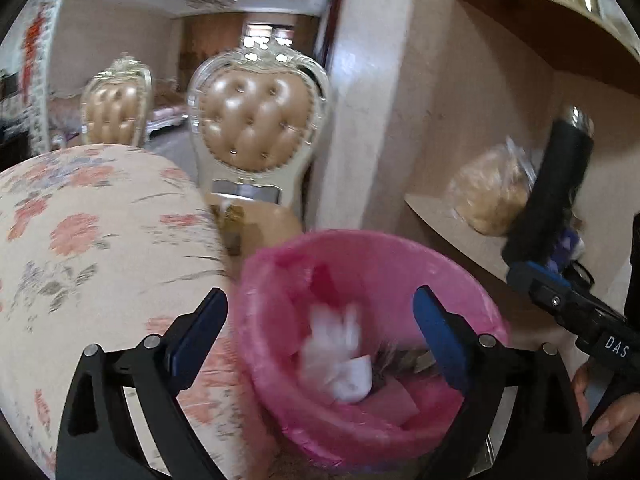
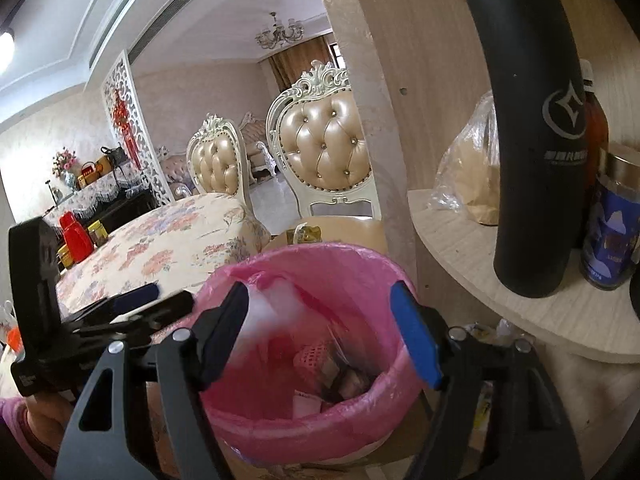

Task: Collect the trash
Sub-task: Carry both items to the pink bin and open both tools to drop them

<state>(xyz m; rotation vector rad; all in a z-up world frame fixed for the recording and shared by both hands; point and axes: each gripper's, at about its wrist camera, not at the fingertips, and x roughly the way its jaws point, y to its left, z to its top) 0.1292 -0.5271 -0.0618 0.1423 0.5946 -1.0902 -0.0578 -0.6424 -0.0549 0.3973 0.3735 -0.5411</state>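
A waste bin with a pink liner (image 1: 400, 256) stands on the floor between the table and a shelf. My left gripper (image 1: 320, 296) hangs open just over its rim, with nothing pressed between the blue pads. Below it a blurred white crumpled paper (image 1: 340, 356) is inside the bin, on other scraps. My right gripper (image 2: 320, 288) is also open above the bin (image 2: 320, 256). A blurred whitish piece (image 2: 276, 308) shows by its left finger, free of the pads. Each gripper appears at the edge of the other's view.
A table with a floral cloth (image 1: 100, 240) sits left of the bin, with tufted chairs (image 1: 252, 120) behind it. On the right, a curved wooden shelf (image 2: 460, 240) holds a black flask (image 2: 528, 140), a plastic bag (image 2: 468, 176) and a blue can (image 2: 612, 240).
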